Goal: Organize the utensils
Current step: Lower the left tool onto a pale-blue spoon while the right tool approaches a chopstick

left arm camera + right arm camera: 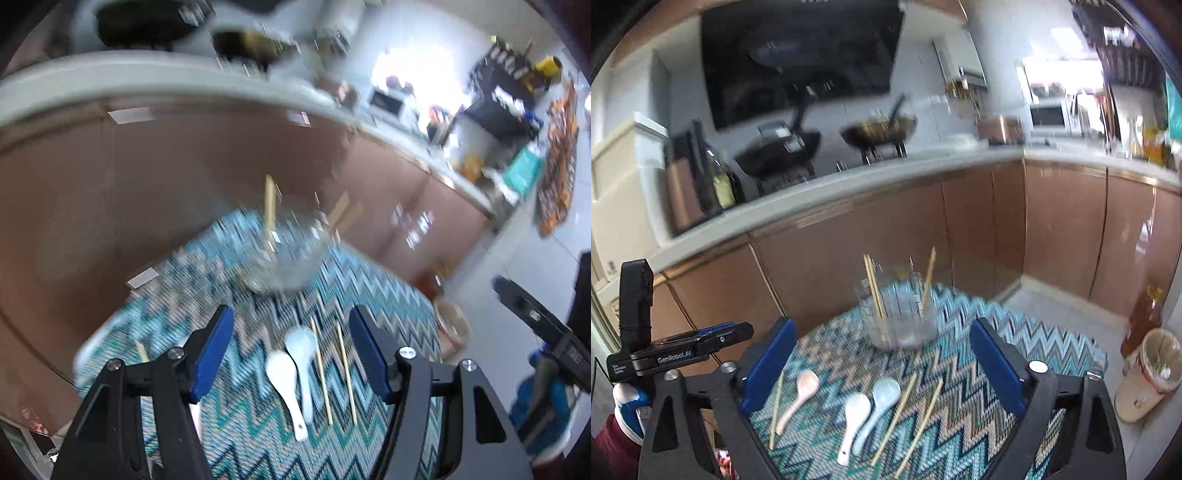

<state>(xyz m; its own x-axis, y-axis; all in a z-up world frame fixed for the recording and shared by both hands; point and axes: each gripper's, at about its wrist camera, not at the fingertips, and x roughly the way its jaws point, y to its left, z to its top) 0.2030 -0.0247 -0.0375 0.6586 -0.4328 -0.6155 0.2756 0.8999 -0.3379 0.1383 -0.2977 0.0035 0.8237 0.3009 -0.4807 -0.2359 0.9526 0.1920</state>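
Your work surface was a zigzag-patterned mat (979,332) set in front of copper-coloured cabinets (886,229). At its far end stood a clear glass holder (901,321), upright, with several chopsticks (874,286) leaning inside it. Nearer to you, flat on the mat, lay a white spoon (854,417) and a pale blue spoon (881,400) side by side and touching, a pink spoon (801,391) apart to their left, and two loose chopsticks (923,424) just to their right; another single chopstick (776,410) lay beside the pink spoon. Your left gripper (291,354) had its fingers spread, nothing between them, above the spoons. Your right gripper (882,365) likewise stood spread and empty over the same utensils.
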